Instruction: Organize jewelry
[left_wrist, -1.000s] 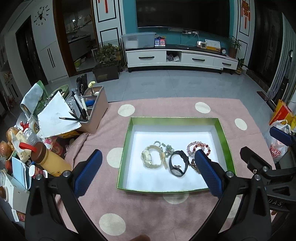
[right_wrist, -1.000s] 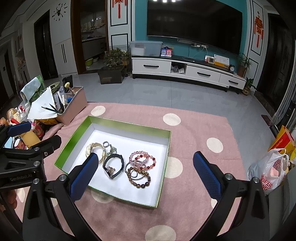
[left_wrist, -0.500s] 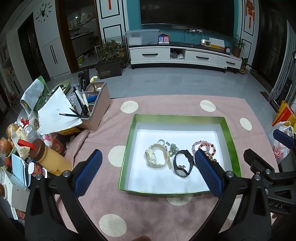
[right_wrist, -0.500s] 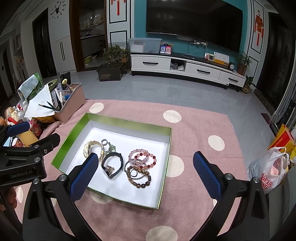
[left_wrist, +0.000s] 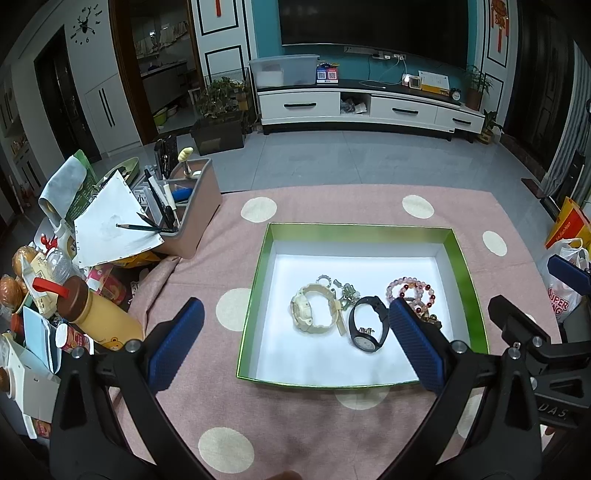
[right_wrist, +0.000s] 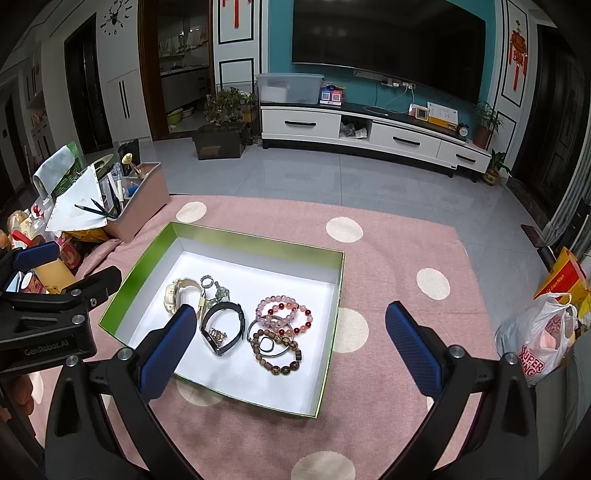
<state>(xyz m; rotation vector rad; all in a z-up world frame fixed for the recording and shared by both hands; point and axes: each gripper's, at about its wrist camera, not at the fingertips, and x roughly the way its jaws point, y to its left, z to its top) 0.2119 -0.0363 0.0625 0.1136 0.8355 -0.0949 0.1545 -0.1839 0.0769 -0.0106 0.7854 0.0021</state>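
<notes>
Two blue ribbed pads of the left gripper (left_wrist: 293, 345) are seen spread wide in the left wrist view, nothing held between them. Below lies a shallow rectangular tray (left_wrist: 258, 295) — glossy green walls, white floor — set on a pink dotted cloth (left_wrist: 332, 424). A cream watch (left_wrist: 312, 309) and a black watch (left_wrist: 365, 328) are laid inside, side by side.

In the right wrist view, the right gripper (right_wrist: 290, 341) is likewise held wide open and empty. Pink-and-red beaded bracelets (right_wrist: 282, 314) and brown wooden beads (right_wrist: 277, 352) are clustered right of the watches — all within the tray.

"SUPER" on plastic bag (right_wrist: 533, 338), "GenRobot.AI" on left tool (right_wrist: 44, 328)
</notes>
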